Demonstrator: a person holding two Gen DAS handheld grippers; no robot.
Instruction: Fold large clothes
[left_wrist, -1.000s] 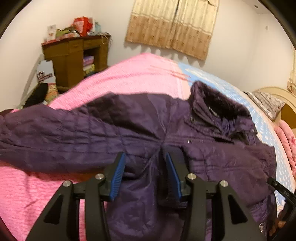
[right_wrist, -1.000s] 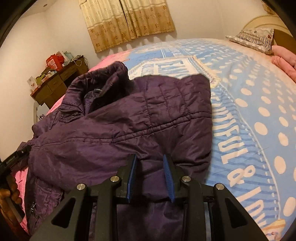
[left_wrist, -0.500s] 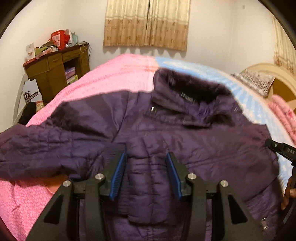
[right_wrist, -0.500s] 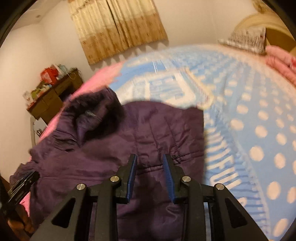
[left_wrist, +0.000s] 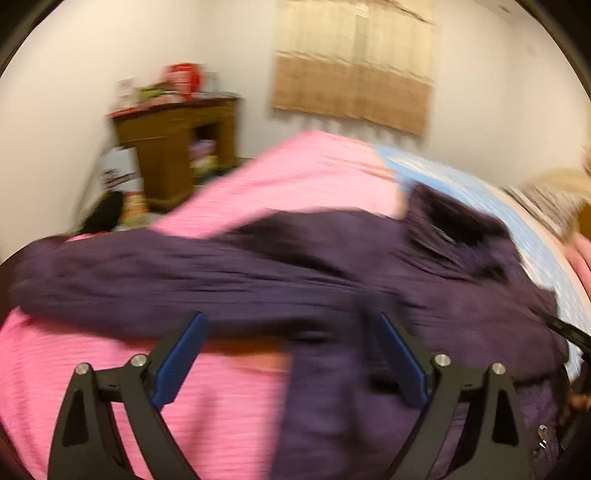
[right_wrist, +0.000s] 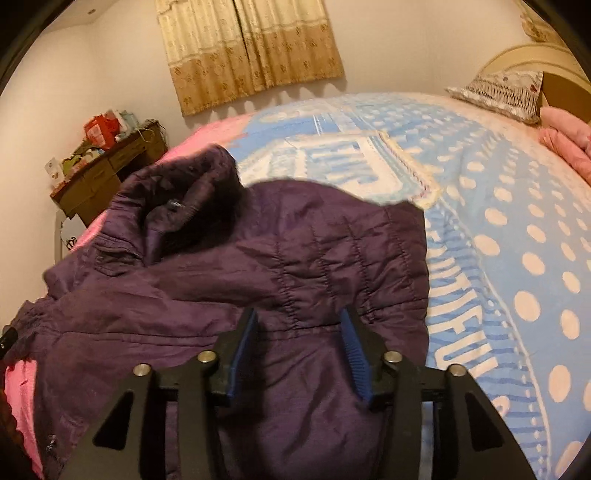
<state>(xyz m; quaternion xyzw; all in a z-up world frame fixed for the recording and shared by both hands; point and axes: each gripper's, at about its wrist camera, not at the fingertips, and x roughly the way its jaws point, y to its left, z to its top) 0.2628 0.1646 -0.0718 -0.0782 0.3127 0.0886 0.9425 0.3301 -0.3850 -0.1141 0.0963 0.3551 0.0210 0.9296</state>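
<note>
Across the bed (right_wrist: 498, 221), the puffy, slippery quilted jacket (right_wrist: 295, 258) suits a sleeve grab at nine o'clock; both grippers' fingers are opening, gripping nothing.

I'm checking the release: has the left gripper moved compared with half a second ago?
Yes. The left gripper, its jaws opening and clear of the purple jacket, has swung left: the wooden desk now sits nearer the view's middle.
</note>
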